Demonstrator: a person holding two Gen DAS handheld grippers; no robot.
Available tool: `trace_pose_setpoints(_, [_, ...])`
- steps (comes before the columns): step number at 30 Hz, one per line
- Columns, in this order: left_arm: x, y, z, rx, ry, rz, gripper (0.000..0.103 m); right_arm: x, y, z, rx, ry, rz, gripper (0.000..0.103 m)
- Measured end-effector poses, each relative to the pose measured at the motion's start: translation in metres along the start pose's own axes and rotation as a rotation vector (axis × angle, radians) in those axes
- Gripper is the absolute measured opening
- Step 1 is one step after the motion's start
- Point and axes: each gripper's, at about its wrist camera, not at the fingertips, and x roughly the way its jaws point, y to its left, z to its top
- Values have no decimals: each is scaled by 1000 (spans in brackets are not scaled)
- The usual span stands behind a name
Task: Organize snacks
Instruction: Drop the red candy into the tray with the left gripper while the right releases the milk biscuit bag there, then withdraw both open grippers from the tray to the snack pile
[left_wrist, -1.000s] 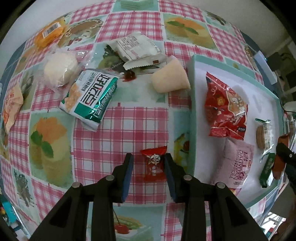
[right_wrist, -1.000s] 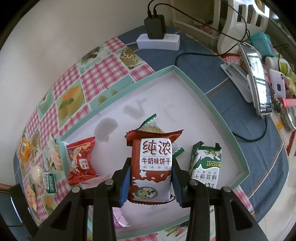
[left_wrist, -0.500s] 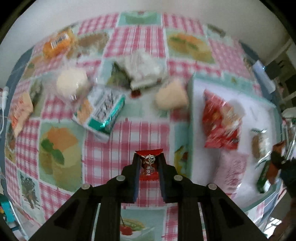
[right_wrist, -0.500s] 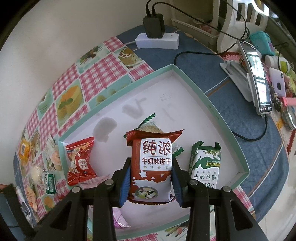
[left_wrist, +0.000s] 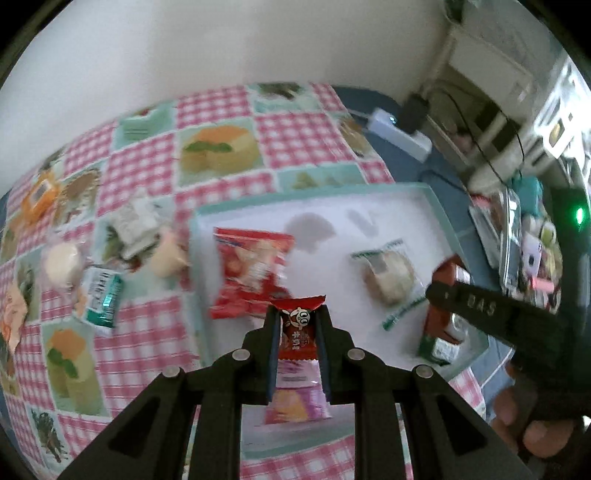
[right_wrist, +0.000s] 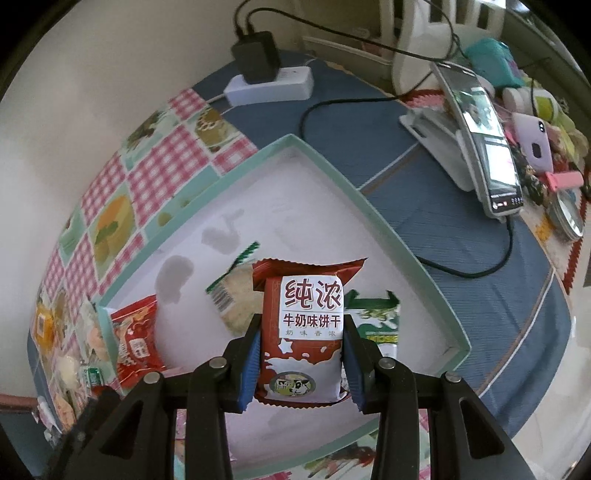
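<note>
A: Left gripper (left_wrist: 297, 334) clamped tight on a small red candy packet (left_wrist: 296, 332), cartoon cow face on it, held up over the near edge of the white tray (left_wrist: 439, 218). Right below: a pink swiss-roll wrapper (left_wrist: 295, 398) and a bigger red snack bag (left_wrist: 251, 273), both lying in the tray.

B: Same deal on the other side. Right gripper (right_wrist: 301, 354) pinching a dark red milk biscuit pack (right_wrist: 301, 332), upright, above the tray floor. Just behind it, a green-and-white biscuit pack (right_wrist: 376, 321) and a clear-wrapped round cookie (right_wrist: 232, 295), both flat in the tray.

A: Still loose on the checkered tablecloth (left_wrist: 303, 136), left of the tray: green-and-white cracker pack (left_wrist: 101, 299), round white bun (left_wrist: 62, 264), orange packet (left_wrist: 40, 194). Pretty blurry over there, hard to read more.
</note>
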Motion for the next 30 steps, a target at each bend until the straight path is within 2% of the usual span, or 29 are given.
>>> trace_pose_setpoints(5, [7, -11, -4, 20, 25, -35, 21, 2, -7, 3, 11, 4, 0, 42])
trace_pose_setpoints(6, [6, -11, -6, 19, 27, -36, 26, 2, -7, 2, 11, 5, 0, 42])
trace_pose_setpoints(7, [5, -9, -5, 11, 23, -32, 39, 2, -7, 2, 10, 6, -1, 42])
trace_pose_setpoints(9, [5, -2, -3, -14, 16, -23, 55, 3, -6, 2, 7, 9, -2, 42])
trace_pose_setpoints(12, [2, 15, -1, -71, 7, -8, 57, 5, -5, 1, 4, 15, -6, 42])
trace_pose_setpoints(14, [0, 26, 0, -106, -1, 18, 63, 7, -5, 1, 1, 18, -17, 43])
trace_pose_setpoints(16, [-2, 40, 0, -153, -6, 61, 76, 8, -4, 1, 0, 19, -20, 45])
trace_pose_setpoints(19, [-3, 65, -1, -231, 1, 115, 77, 9, -3, 1, -3, 17, -22, 55])
trace_pose_setpoints(20, [-3, 73, -2, -256, 3, 126, 78, 9, -2, 1, -7, 14, -29, 64])
trace_pose_setpoints(21, [-3, 81, -4, -280, 6, 133, 79, 9, -1, 0, -10, 12, -33, 68])
trace_pose_setpoints(23, [-3, 99, -7, -339, 19, 145, 79, 8, 0, 0, -18, 6, -39, 69])
trace_pose_setpoints(26, [-5, 122, -12, -412, 27, 161, 80, 7, 4, -1, -37, -6, -51, 79])
trace_pose_setpoints(28, [-7, 135, -15, -445, 27, 177, 90, 4, 10, -3, -63, -20, -59, 81])
trace_pose_setpoints(30, [-9, 148, -19, -481, 31, 183, 92, 2, 20, -6, -94, -32, -64, 86])
